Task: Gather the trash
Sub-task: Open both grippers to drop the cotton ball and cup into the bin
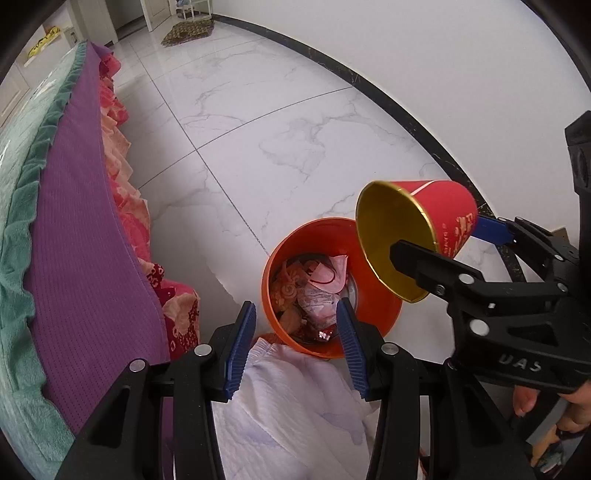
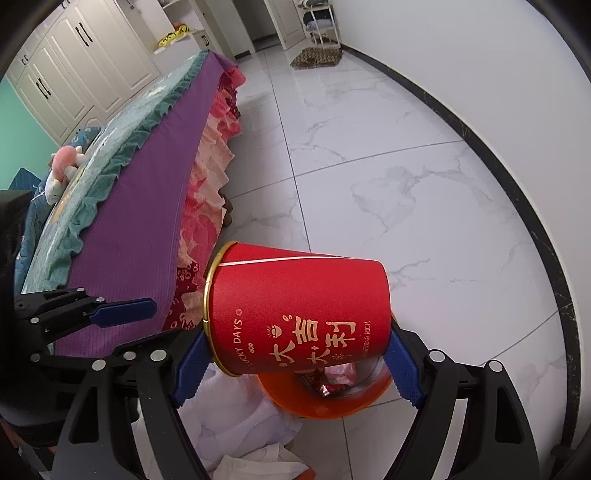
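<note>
An orange trash bin (image 1: 384, 306) stands on the marble floor, holding several crumpled wrappers (image 1: 314, 291). My right gripper (image 2: 295, 358) is shut on a red paper cup (image 2: 299, 314) with gold lettering and a gold inside, held on its side just above the bin (image 2: 321, 408). In the left wrist view the cup (image 1: 443, 206) tips its mouth towards the bin, gripped by the right gripper (image 1: 447, 240). My left gripper (image 1: 295, 343) is open and empty, just above the bin's near rim.
A bed with a purple sheet (image 1: 85, 258) and red floral skirt (image 1: 122, 177) runs along the left. White quilted cloth (image 1: 295, 413) lies on the floor beside the bin. A white wall with black skirting (image 1: 406, 122) bounds the right. A mat (image 1: 188, 31) lies far back.
</note>
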`<state>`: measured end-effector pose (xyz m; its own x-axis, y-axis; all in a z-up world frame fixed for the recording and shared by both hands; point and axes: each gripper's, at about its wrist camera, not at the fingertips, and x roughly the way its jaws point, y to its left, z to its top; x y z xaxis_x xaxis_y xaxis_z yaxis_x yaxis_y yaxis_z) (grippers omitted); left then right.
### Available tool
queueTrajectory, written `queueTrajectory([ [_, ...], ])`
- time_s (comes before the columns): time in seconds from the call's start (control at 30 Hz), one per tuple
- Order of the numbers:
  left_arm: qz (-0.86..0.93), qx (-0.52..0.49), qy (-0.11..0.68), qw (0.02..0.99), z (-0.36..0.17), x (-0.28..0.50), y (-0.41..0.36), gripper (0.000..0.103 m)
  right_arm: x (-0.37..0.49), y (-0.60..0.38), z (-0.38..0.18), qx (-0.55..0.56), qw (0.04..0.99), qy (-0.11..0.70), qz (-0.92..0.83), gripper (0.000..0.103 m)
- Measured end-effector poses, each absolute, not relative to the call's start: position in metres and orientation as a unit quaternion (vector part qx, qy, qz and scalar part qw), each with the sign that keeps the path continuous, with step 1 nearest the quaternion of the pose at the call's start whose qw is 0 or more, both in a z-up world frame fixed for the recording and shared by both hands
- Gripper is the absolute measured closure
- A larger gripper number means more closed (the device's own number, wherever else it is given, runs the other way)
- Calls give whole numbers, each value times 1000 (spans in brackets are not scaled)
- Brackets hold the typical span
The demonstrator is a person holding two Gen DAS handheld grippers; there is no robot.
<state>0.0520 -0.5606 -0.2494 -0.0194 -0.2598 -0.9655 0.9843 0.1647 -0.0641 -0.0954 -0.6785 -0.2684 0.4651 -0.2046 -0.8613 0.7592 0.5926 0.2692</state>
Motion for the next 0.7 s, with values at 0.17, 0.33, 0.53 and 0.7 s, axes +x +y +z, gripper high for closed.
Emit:
queueTrajectory([
  [0.17, -525, 375, 487, 589, -252, 54, -561, 56, -90, -680, -278, 328, 780, 428, -316, 21],
  [0.33, -526, 375, 489, 586, -253, 54, -560, 56, -93, -681, -280, 332, 778, 427, -319, 21],
  [0.53, -527, 373, 489, 586, -253, 53, -560, 56, -95, -681, -276, 335, 779, 422, -320, 21],
  [0.7, -530, 369, 483, 591, -247, 51, -559, 56, -98, -676, -263, 331, 786, 411, -321, 21],
])
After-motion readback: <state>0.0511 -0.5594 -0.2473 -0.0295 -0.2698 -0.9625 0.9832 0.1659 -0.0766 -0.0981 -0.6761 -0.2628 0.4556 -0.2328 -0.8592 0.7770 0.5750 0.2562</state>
